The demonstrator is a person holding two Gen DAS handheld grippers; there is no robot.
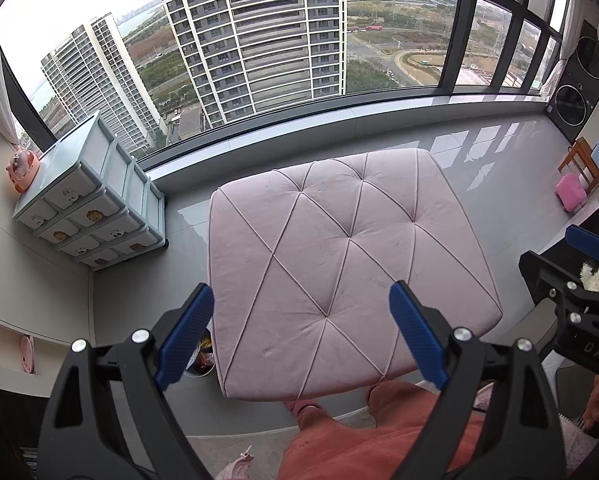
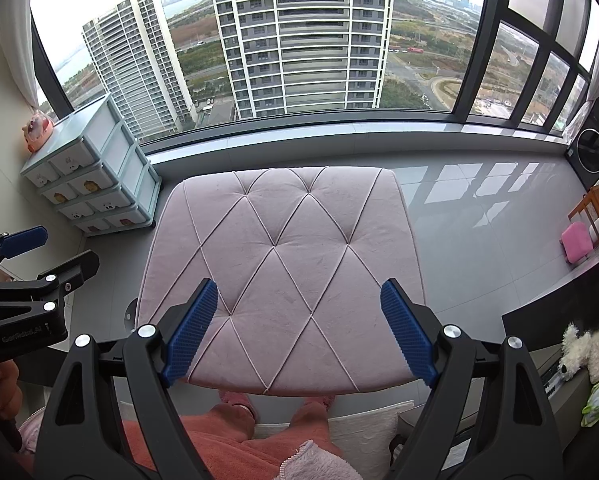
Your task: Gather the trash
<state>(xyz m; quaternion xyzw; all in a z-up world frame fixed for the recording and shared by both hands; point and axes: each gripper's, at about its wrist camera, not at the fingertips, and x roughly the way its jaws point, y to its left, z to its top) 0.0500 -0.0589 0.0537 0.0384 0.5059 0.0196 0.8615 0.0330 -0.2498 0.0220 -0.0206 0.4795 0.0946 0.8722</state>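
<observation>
Both grippers, left gripper point(image 1: 301, 330) and right gripper point(image 2: 297, 330), hover with fingers spread wide and empty over the pink ottoman point(image 1: 339, 264). No loose trash shows; the small bin point(image 1: 201, 354) beside it holds light, crushable wrappers, probably best pinched gently.

The ottoman point(image 2: 283, 264) wears a matt, pinkish velvety cloth, quilted with thin piping. The floor point(image 2: 479, 240) is glossy grey tile that mirrors the window. The drawer chest point(image 2: 99, 184) looks like smooth pale plastic. Each tool's pads point(image 1: 183, 336) are ribbed blue rubber-like plastic on matt black plastic arms with shiny metal pins. The plush toy point(image 2: 583, 348) is shaggy white fabric
</observation>
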